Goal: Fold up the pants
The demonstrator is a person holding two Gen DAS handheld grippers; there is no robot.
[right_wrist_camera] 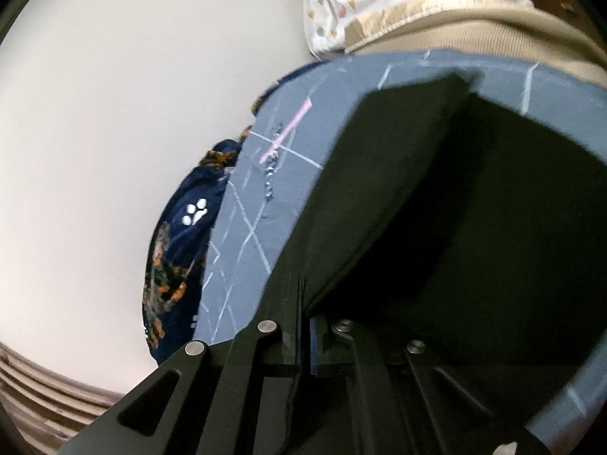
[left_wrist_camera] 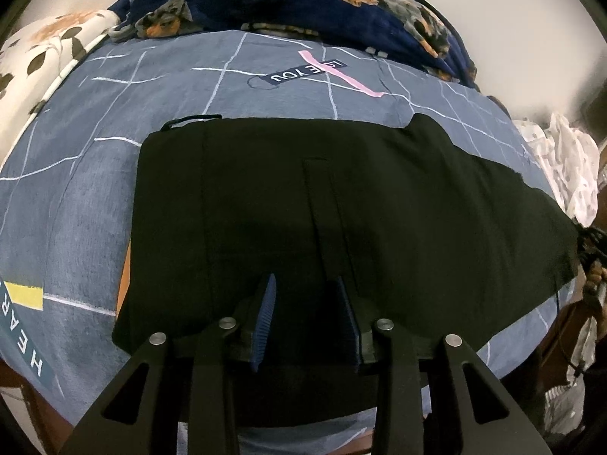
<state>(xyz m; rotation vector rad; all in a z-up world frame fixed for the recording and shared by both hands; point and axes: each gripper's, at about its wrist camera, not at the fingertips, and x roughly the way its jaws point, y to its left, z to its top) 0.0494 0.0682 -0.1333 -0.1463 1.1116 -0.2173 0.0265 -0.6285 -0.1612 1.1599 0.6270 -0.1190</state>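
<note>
Right tool (right_wrist_camera: 305, 314) apparently pinches black pants (right_wrist_camera: 436, 197).

Both views are bulging with strong fisheye curvature; straight grid lines on the blue bedsheet (left_wrist_camera: 95, 174) are bowing toward the rim, and dark vignetting is eating the corners. Left wrist view is reading sharp and evenly lit by soft indoor light, no hard glare. The black pants (left_wrist_camera: 341, 204) are swallowing detail, seams barely showing, with a deeper shadow pooling just ahead of the left gripper (left_wrist_camera: 307, 295). Right wrist view is smearing with motion blur, edges of the sheet and dark cloth going soft. The pale wall (right_wrist_camera: 95, 132) is glowing brightly, slightly washed out. The lower right is sinking into near-black.
</note>
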